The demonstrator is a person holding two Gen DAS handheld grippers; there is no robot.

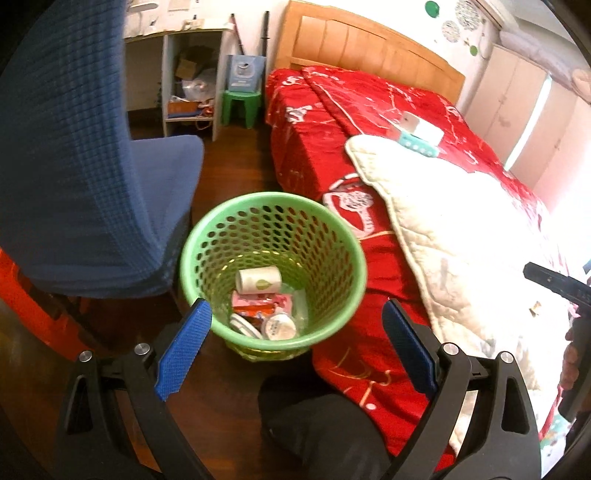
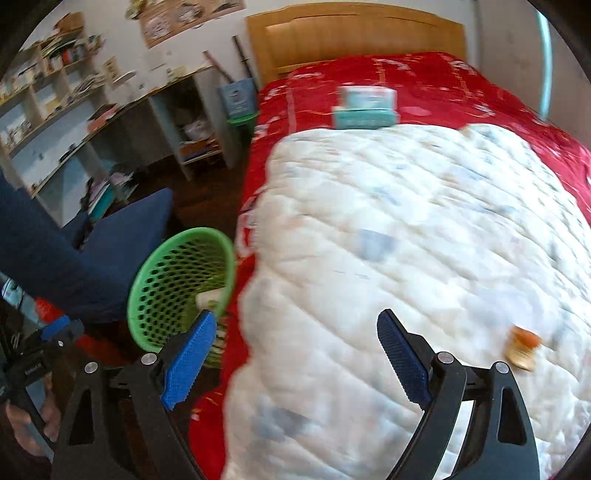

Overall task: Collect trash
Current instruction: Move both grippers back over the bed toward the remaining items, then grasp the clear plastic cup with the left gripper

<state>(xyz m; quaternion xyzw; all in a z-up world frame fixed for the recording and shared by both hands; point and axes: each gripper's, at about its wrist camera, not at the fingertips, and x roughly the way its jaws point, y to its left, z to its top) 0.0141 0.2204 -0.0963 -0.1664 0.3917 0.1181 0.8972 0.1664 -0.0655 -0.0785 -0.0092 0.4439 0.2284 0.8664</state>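
My left tongs (image 1: 295, 321) are spread wide with nothing between the blue pads, hanging over the near rim of the green basket (image 1: 334, 236) that stands on the dark wooden floor (image 1: 236, 166) just beside the bed. Inside the basket I can see trash already lying at the bottom: a white roll-shaped container (image 1: 258, 280), pink and red wrappers (image 1: 260, 303), and two round white lids (image 1: 279, 326). To the left of the basket stands a blue chair (image 1: 74, 184); behind it, a shelf unit and a small green stool (image 1: 241, 107) near the headboard.

My right tongs (image 2: 297, 338) are likewise wide open and hold nothing, hovering above the white quilt (image 2: 424, 229) spread on the red bedcover (image 2: 424, 74). The picture is blurred here. Just right of my right finger, a small orange-and-gold item (image 2: 521, 347) lies on the quilt, apart from the pads; I cannot tell what it is. At the lower left I see the basket's rim beside the bed. Farther up the bed, past the quilt's far edge, sits a teal and white box (image 2: 365, 109), with the wooden headboard (image 2: 354, 33) beyond it.
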